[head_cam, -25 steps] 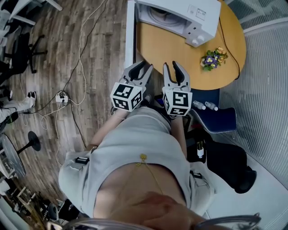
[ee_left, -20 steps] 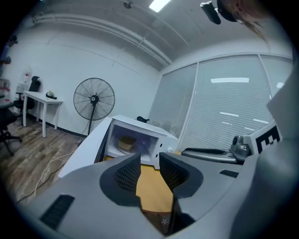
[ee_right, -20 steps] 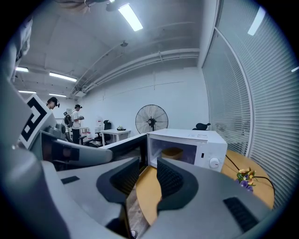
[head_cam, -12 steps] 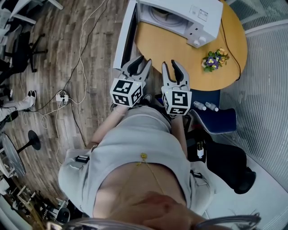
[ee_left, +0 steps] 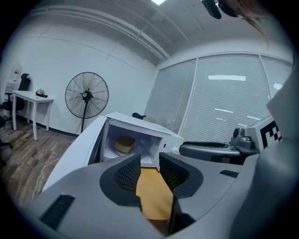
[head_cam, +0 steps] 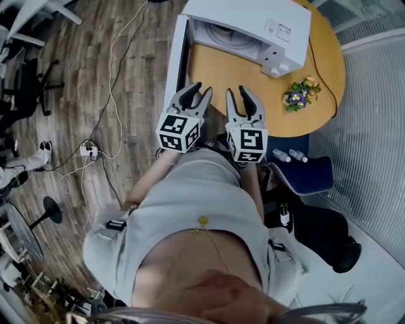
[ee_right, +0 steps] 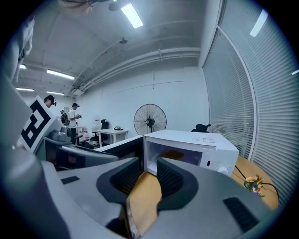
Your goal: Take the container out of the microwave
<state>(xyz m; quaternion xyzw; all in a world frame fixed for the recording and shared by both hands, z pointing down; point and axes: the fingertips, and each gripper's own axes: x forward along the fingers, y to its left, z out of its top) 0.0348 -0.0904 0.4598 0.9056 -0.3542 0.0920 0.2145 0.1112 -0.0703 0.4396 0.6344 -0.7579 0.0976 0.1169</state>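
1. The round bench [head_cam: 240,69] carries the white microwave [head_cam: 253,22] at its far edge, with the door swung open.
2. The left tongs [head_cam: 197,90] and right tongs [head_cam: 238,93] are both spread and empty, side by side, tilted slightly down at the bench's near edge.
3. The container [ee_left: 124,144] sits inside the microwave.

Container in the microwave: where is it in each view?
Head view: cannot be made out inside the microwave, top centre.
Left gripper view: container in the cavity, left of centre.
Right gripper view: container in the cavity, centre.
Shared landmark: the microwave's open door.
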